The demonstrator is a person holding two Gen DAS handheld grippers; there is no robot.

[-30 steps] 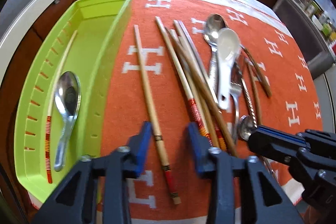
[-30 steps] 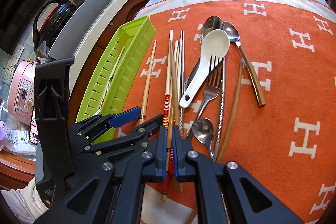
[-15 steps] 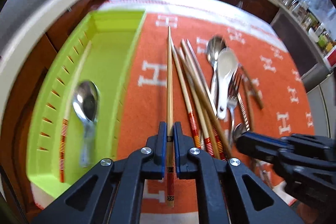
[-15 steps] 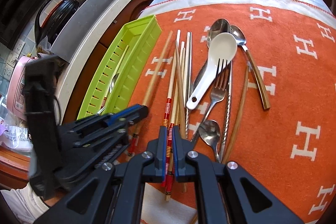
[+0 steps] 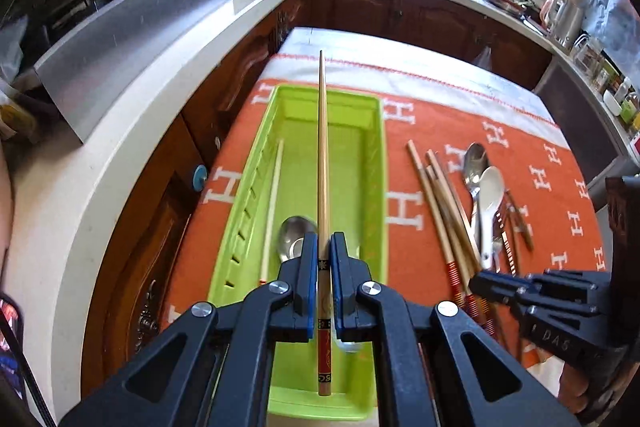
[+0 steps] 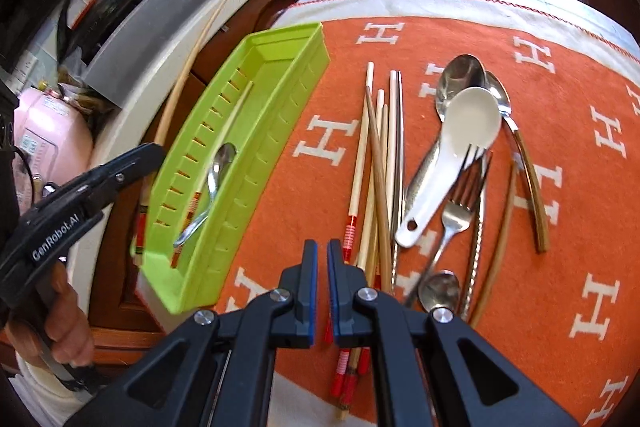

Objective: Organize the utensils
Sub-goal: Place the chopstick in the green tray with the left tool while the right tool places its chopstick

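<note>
We carry one chopstick over the green tray.

A second ago our left gripper (image 5: 323, 255) stood wide open around a chopstick on the orange cloth (image 5: 420, 259); now it has lifted that chopstick (image 5: 322, 155), clamped near its red-banded end, over the long lime plastic tray (image 5: 256, 195) with slotted walls. In the tray lie a metal spoon (image 5: 294, 233) and a pale chopstick (image 5: 272, 203) along the left wall. The held chopstick is a slim tapering wooden rod with black and red bands at its thick end. Our right gripper (image 6: 322, 259) has its fingers together, though we cannot tell whether anything sits between them, above the bundle of chopsticks (image 6: 378, 163) on the cloth. Beside the bundle lie a white plastic spoon (image 6: 452, 155), a steel fork (image 6: 460, 203) and metal spoons.
</note>
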